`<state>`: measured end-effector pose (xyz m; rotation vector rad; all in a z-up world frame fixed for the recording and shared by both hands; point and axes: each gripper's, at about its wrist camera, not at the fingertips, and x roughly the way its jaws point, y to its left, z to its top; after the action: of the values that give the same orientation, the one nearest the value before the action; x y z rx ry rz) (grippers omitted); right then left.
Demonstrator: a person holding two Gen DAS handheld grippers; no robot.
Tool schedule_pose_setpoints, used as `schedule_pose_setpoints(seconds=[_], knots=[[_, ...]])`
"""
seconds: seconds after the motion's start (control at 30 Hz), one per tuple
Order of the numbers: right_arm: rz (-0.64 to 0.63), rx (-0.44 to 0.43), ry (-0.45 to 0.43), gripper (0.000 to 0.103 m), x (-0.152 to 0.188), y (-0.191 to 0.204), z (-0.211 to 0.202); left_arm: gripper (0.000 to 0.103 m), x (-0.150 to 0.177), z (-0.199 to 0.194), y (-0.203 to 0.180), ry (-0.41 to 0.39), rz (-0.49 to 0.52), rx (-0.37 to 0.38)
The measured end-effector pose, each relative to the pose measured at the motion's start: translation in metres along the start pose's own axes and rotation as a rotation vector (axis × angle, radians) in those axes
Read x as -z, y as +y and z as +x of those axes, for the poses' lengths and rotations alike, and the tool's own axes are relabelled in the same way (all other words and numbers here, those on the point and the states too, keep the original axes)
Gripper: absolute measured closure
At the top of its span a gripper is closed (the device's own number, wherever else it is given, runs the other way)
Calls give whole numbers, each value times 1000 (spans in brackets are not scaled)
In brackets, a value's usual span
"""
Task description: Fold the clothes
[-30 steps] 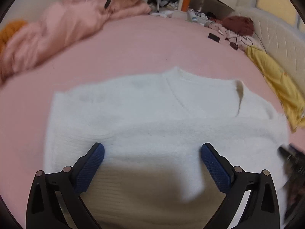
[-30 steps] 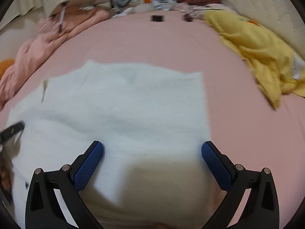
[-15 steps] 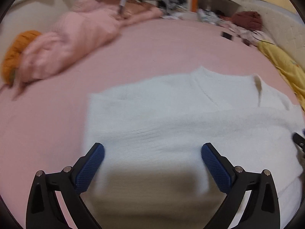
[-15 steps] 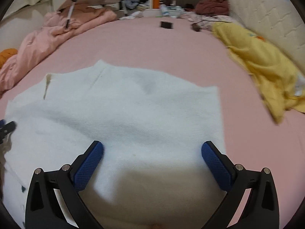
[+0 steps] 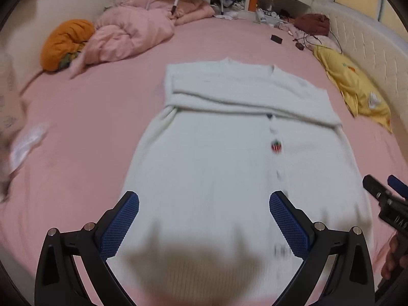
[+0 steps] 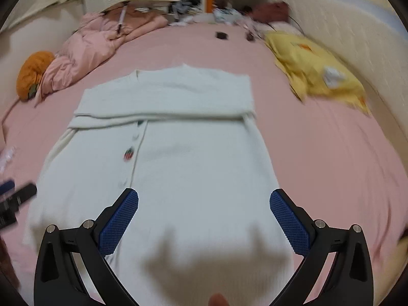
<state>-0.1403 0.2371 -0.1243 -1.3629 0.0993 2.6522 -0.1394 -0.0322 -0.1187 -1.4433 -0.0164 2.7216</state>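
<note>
A white knit cardigan [image 5: 224, 158] lies flat on the pink bed, its sleeves folded across the chest; it also shows in the right wrist view [image 6: 178, 158]. A strawberry button [image 5: 276, 146] sits on its front placket. My left gripper [image 5: 204, 219] is open and empty above the hem on the left side. My right gripper [image 6: 204, 216] is open and empty above the hem on the right side. The right gripper also shows at the edge of the left wrist view [image 5: 382, 193], and the left gripper at the edge of the right wrist view [image 6: 15, 193].
A pink quilt [image 5: 132, 35] and an orange cushion [image 5: 63, 43] lie at the far left. A yellow cloth [image 5: 352, 86] lies along the white padded headboard [image 5: 369, 48] at the right. Small dark items [image 5: 276, 39] and clutter lie at the far end. White scraps [image 5: 25, 145] lie left.
Both grippers have pulled back and up from the cardigan. Its whole length with the folded sleeves and button placket is now in view.
</note>
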Motion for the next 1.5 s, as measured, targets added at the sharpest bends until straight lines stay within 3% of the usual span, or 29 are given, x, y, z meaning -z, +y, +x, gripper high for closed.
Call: schedule_pose_setpoints(seconds=[0.1,0.23,0.33,0.47,0.97,1.5], knots=[[33,-21,-1,0,21,-1,-41,1,19,-38,-3,-38,23,-5],[19,-32,-76,0,41,3,-95,1,32,-83,-1,-90,1,27],[-25,-10,-108,0,49,9,-125,1,39,-102,-5,-94,13,10],[-41,-9,-150,0,55,11,-149,1,51,-121,-9,-101,2,46],[-28,-31,-200,0,64,1,-181,1,69,-143,-6,-112,-9,52],[-41,-52,-181,0,68,5,-176,1,76,-137,5,-80,-19,24]])
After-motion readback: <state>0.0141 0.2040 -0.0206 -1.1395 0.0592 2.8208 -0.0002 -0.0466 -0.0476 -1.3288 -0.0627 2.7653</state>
